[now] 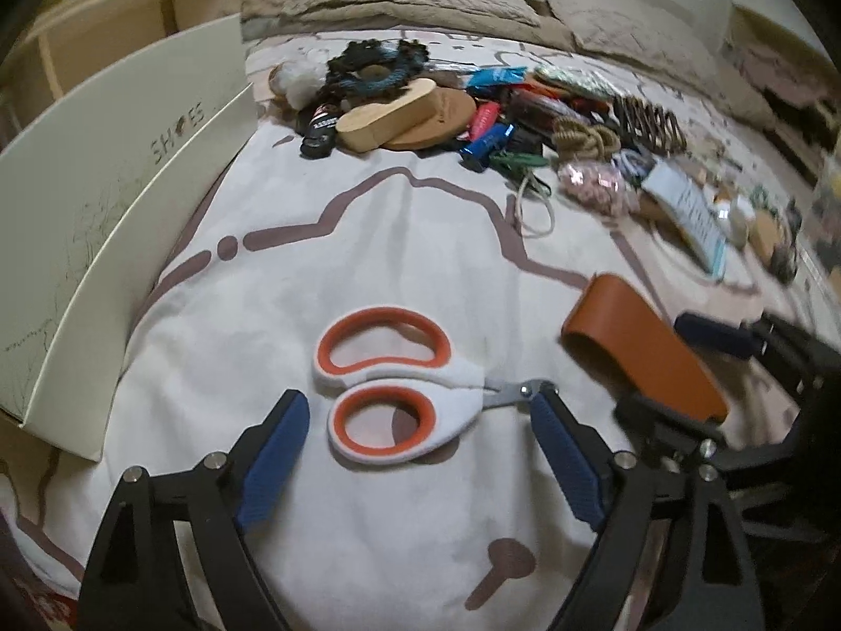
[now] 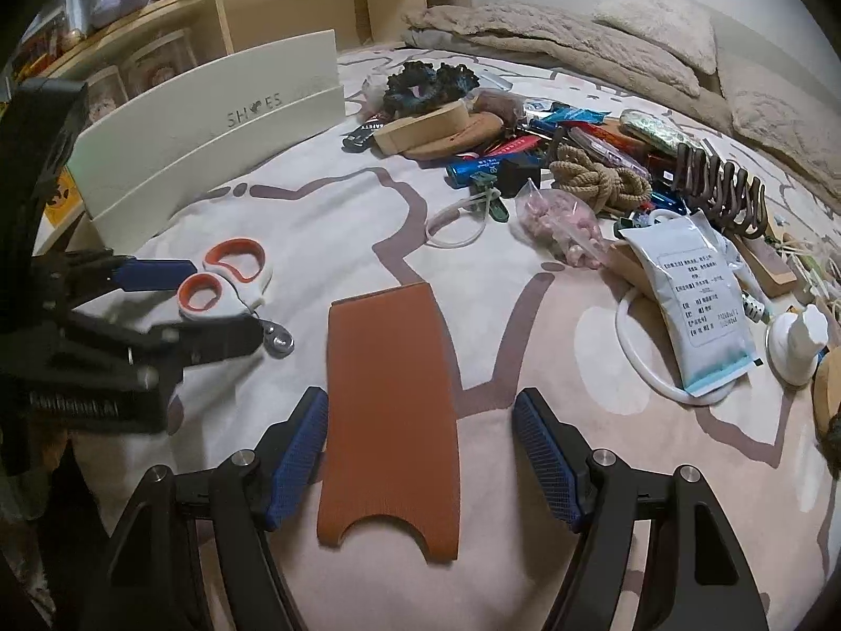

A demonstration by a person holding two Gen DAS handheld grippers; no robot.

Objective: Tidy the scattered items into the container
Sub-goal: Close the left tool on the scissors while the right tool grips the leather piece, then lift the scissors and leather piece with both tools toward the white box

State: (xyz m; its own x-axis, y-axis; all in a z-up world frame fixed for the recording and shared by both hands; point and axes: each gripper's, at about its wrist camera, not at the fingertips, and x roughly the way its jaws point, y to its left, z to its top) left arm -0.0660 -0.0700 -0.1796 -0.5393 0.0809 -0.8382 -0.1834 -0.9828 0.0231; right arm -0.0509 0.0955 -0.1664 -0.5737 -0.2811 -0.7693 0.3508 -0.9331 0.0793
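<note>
My left claw is spread wide, its jaws standing either side of the scissors with neither pad touching them. The scissors lie flat on the bedspread, handles between the jaws, blades running off toward the right pad. My right claw is also spread; the orange sleeve lies lengthwise between its jaws, just beside the left pad and clear of the right one. Nothing is held yet.

What worries me: the scissors are flat and hard on soft bedding, so if I close too high the pads could skate over the handles or press them into the cloth. The pivot sits right at my right-hand pad, so a crooked close may catch metal and swing the blades. The sleeve looks thin and floppy; pinched across its width it may buckle or slide out. The two claws are near each other, so lifting both together risks a knock.

The box, marked SHOES, stands open at the left, beside the scissors. Beyond lies the heap of rope, packets, clips and small tools, still well apart from the box. The bedspread is pale with brown lines; pillows lie at the far end, a wooden shelf behind the box.
</note>
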